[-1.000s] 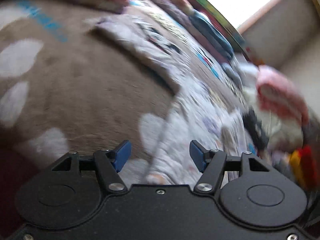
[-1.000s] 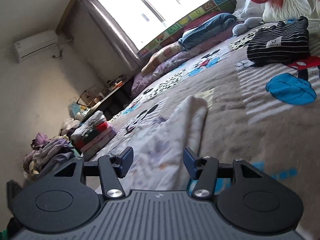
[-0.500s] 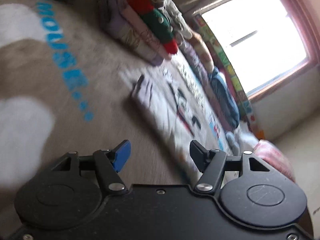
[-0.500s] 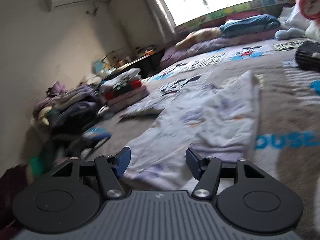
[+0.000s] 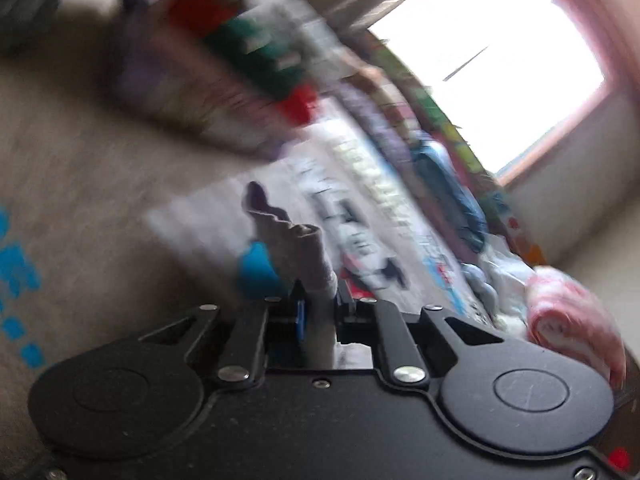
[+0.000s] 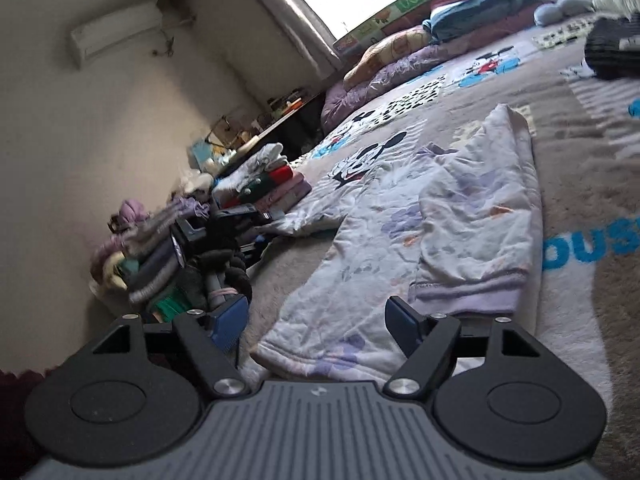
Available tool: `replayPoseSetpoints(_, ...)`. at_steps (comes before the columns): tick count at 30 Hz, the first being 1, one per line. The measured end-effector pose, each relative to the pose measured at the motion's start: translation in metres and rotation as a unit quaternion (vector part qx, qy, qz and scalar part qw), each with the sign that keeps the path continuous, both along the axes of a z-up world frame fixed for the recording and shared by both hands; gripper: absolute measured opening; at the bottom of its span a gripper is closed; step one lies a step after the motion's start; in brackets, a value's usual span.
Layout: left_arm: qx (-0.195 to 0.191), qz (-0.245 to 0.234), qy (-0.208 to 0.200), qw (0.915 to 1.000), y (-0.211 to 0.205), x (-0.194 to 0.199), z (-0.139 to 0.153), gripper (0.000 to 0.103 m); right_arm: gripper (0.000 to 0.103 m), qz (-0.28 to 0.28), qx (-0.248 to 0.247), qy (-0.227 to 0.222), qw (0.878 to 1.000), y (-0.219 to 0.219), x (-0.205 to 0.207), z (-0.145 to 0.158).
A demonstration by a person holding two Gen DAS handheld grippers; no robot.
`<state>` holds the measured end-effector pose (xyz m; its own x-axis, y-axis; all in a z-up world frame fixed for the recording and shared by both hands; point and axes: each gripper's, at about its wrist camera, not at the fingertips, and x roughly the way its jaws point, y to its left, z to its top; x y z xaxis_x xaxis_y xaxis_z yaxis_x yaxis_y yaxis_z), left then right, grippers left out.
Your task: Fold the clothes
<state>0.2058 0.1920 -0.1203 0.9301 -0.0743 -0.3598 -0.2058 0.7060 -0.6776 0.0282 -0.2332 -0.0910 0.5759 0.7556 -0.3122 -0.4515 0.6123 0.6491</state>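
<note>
Grey cloth fold pinched in left tool.

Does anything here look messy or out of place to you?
The white printed top lies rumpled on the blanket, not flat: one part is folded over the rest, and a sleeve trails sideways toward the stack of folded clothes. Nothing looks spilled or damaged.

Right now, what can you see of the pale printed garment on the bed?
The pale printed garment looks like soft white cotton with faint lilac and orange motifs and a lilac ribbed hem. It lies spread, wrinkled and partly folded, on the cartoon-print blanket. The right hand-held gripper hovers over its near edge, jaws opening, pads off the cloth.
</note>
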Motion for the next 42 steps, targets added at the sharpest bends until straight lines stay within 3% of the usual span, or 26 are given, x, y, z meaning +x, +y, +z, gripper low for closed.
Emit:
replayPoseSetpoints(3,0.064,-0.041,-0.031,0.9966,-0.031,-0.003,0.027,0.010,0.075,-0.005,0.015,0.013,1.000,-0.004,0.003,-0.004)
replayPoseSetpoints(7,0.156,-0.101,-0.056,0.9810,-0.082,-0.002,0.054,0.010,0.075,-0.013,0.024,0.019,0.999,-0.009,0.004,-0.005)
replayPoseSetpoints(10,0.226,-0.144,-0.065,0.9612,-0.125,0.002,0.063,0.010,0.075,-0.021,0.036,0.017,0.999,-0.016,0.003,-0.003)
replayPoseSetpoints(14,0.288,-0.201,-0.066,0.9338,-0.171,0.007,0.058,0.010,0.075,-0.035,0.044,0.012,0.998,-0.027,0.000,0.002)
replayPoseSetpoints(20,0.384,-0.269,-0.019,0.8832,-0.226,0.017,0.025,0.010,0.075,-0.057,0.061,0.019,0.996,-0.041,-0.002,0.002)
replayPoseSetpoints(21,0.397,-0.277,-0.009,0.8749,-0.232,0.020,0.018,0.013,0.075,-0.061,0.065,0.022,0.996,-0.043,-0.001,0.002)
replayPoseSetpoints(23,0.397,-0.306,0.007,0.8654,-0.239,0.020,0.009,0.050,0.075,-0.073,0.071,0.031,0.994,-0.046,0.000,0.000)
replayPoseSetpoints(25,0.389,-0.330,0.013,0.8599,-0.241,0.016,0.004,0.052,0.075,-0.084,0.076,0.038,0.993,-0.049,0.002,-0.001)
replayPoseSetpoints(26,0.384,-0.328,0.005,0.8628,-0.237,0.008,0.008,0.053,0.075,-0.089,0.076,0.042,0.992,-0.050,0.004,-0.002)
replayPoseSetpoints(27,0.372,-0.322,-0.003,0.8708,-0.229,-0.001,0.013,0.054,0.076,-0.094,0.075,0.044,0.992,-0.051,0.006,-0.002)
replayPoseSetpoints(32,0.273,-0.233,-0.023,0.9331,-0.172,-0.055,0.031,0.060,0.076,-0.096,0.075,0.053,0.991,-0.045,0.026,0.005)
replayPoseSetpoints(35,0.225,-0.164,0.004,0.9605,-0.147,-0.087,0.026,0.060,0.076,-0.080,0.081,0.069,0.991,-0.028,0.046,0.008)
replayPoseSetpoints(38,0.187,-0.130,0.022,0.9735,-0.132,-0.111,0.024,0.061,0.076,-0.068,0.087,0.096,0.989,0.002,0.068,0.008)
replayPoseSetpoints(42,0.172,-0.123,0.012,0.9773,-0.126,-0.138,0.022,0.061,0.076,-0.090,0.096,0.141,0.981,0.047,0.096,0.006)
